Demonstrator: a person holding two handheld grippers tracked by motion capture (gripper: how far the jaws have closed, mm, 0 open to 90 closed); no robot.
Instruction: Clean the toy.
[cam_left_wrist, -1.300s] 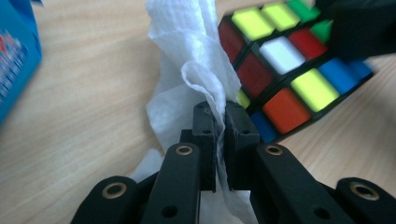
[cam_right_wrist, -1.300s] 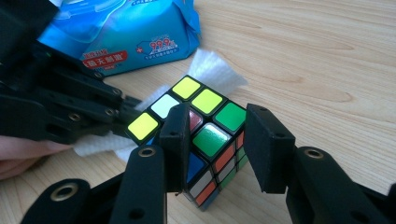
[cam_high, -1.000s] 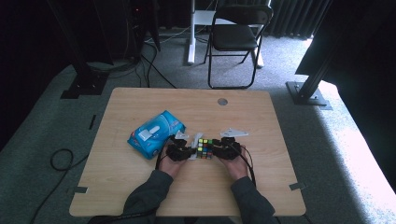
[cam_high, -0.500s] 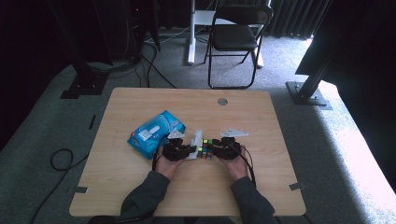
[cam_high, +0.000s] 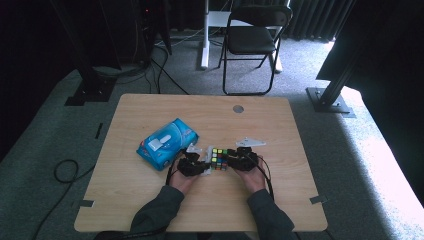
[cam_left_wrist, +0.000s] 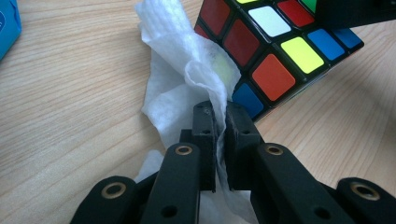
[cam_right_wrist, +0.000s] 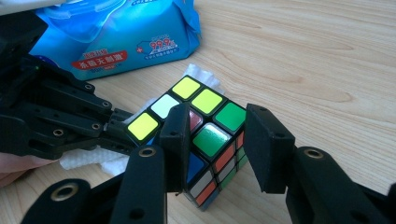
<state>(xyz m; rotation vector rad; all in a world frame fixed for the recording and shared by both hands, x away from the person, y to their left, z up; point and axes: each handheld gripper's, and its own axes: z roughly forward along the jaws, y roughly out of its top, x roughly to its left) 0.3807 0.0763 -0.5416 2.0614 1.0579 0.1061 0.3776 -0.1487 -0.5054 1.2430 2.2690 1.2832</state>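
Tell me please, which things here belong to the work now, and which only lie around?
In use:
- puzzle cube, clamped by the right gripper
- white wipe, pinched in the left gripper against the cube

Lying about:
- blue wipes packet, on the table
- folding chair, on the floor behind

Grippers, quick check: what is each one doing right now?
Left gripper: jaws shut on the white wipe, which lies against the puzzle cube.
Right gripper: jaws shut on the puzzle cube, one each side.
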